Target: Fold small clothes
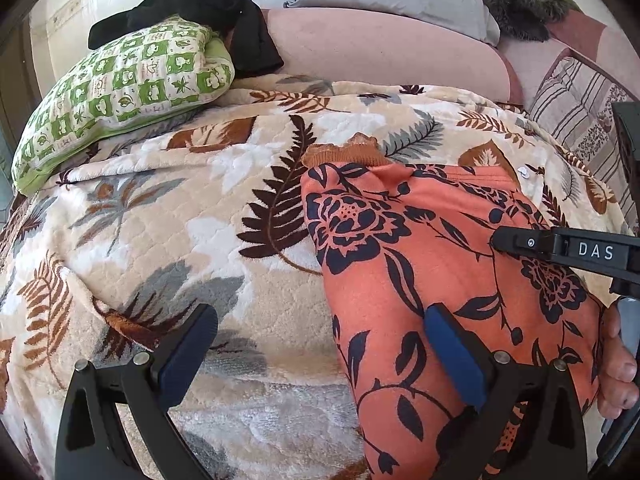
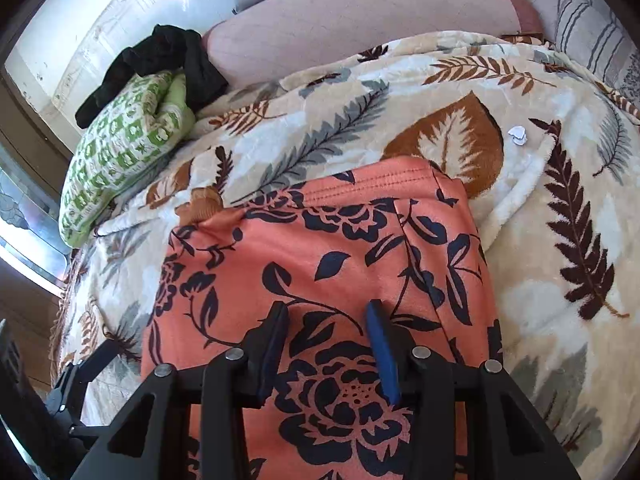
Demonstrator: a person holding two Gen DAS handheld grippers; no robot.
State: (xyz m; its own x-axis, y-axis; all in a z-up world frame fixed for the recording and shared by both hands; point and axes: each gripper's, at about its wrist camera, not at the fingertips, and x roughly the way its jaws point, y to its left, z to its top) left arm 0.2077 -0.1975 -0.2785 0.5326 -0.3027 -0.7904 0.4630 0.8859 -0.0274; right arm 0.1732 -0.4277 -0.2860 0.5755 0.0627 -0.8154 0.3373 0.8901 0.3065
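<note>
Orange floral garment [image 2: 320, 264] lies flat on the leaf-print blanket [image 2: 552, 320], partly folded into a long panel, its stitched hem on the far side from the camera and a rust lace trim [image 1: 344, 152] poking out at the far-left corner of the hem. Relative to this garment, the green patterned pillow [image 1: 120, 92] sits well beyond its far-left corner with a black garment [image 1: 224, 12] draped over it, and a small white scrap [image 2: 518, 134] lies on the blanket just past the far-right corner.

The right gripper [image 2: 328, 344] hovers over the garment's middle, its jaws partly apart; no cloth is visibly pinched between the pads, though whether the tips press on the fabric I cannot tell. The left gripper [image 1: 320, 356] is spread wide at the garment's left edge, one finger over the cloth and the other over bare blanket, grasping nothing.

The step in hand looks like taking hold for the next fold. To do it well, I would judge that each gripper should catch both layers at an edge rather than a single top layer in the middle, where the slick fabric would bunch. The left jaws already straddle the left edge, so closing low there, close to the blanket but clear of its pile, seems sound. Carrying the fold evenly toward the hem should keep the lace corner tucked in and the edges aligned.
</note>
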